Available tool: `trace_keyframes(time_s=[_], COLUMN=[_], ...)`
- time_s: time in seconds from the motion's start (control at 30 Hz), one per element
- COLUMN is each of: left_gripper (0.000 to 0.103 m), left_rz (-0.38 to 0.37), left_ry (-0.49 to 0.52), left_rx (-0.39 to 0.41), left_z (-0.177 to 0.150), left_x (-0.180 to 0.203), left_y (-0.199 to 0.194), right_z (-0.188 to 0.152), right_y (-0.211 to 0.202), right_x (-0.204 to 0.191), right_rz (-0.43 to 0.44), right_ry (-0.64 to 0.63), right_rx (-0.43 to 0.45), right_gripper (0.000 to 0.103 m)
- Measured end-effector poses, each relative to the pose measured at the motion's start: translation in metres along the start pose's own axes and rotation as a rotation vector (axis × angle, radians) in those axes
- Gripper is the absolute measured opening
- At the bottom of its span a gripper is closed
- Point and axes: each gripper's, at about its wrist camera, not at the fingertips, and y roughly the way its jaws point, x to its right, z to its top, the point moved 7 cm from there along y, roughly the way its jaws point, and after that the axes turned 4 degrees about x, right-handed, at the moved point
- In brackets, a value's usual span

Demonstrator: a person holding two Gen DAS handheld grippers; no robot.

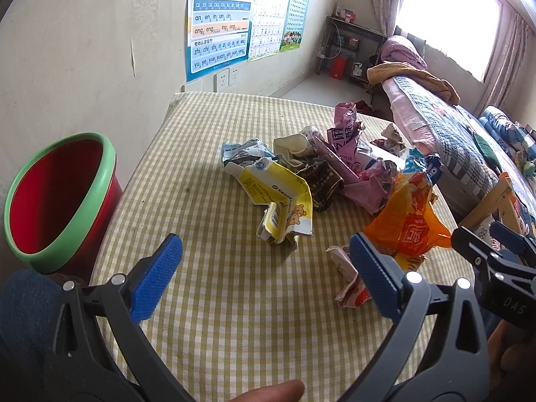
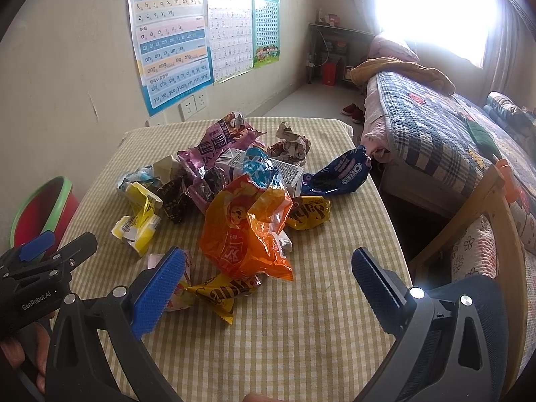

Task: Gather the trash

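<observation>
A heap of crumpled wrappers lies on the checked tablecloth (image 1: 207, 301). It holds an orange snack bag (image 2: 244, 234) (image 1: 412, 221), a yellow carton (image 1: 284, 207) (image 2: 139, 221), a purple bag (image 2: 214, 147), a blue Oreo wrapper (image 2: 338, 174) and a yellow candy wrapper (image 2: 221, 291). A red bin with a green rim (image 1: 57, 197) stands at the table's left edge, also in the right wrist view (image 2: 43, 211). My left gripper (image 1: 264, 264) is open and empty, short of the yellow carton. My right gripper (image 2: 268, 274) is open and empty, just before the orange bag.
A bed with a plaid quilt (image 2: 435, 134) runs along the right. A wooden chair frame (image 2: 495, 221) stands by the table's right edge. Posters (image 2: 171, 40) and wall sockets (image 2: 192, 105) are behind the table. A shelf (image 2: 335, 53) stands in the far corner.
</observation>
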Motion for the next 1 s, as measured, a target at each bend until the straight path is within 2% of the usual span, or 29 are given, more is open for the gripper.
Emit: trace_keyframes(time_s=[1.0], left_gripper=[0.098], left_rz=[-0.003], left_ry=[0.003], left_rx=[-0.019], left_z=[-0.0007], left_x=[0.0013], left_y=[0.0047], right_z=[0.0008], right_y=[0.0026], right_x=[-0.0013], right_rz=[0.025], right_ry=[0.005], right_rx=[-0.001], right_gripper=[0.096])
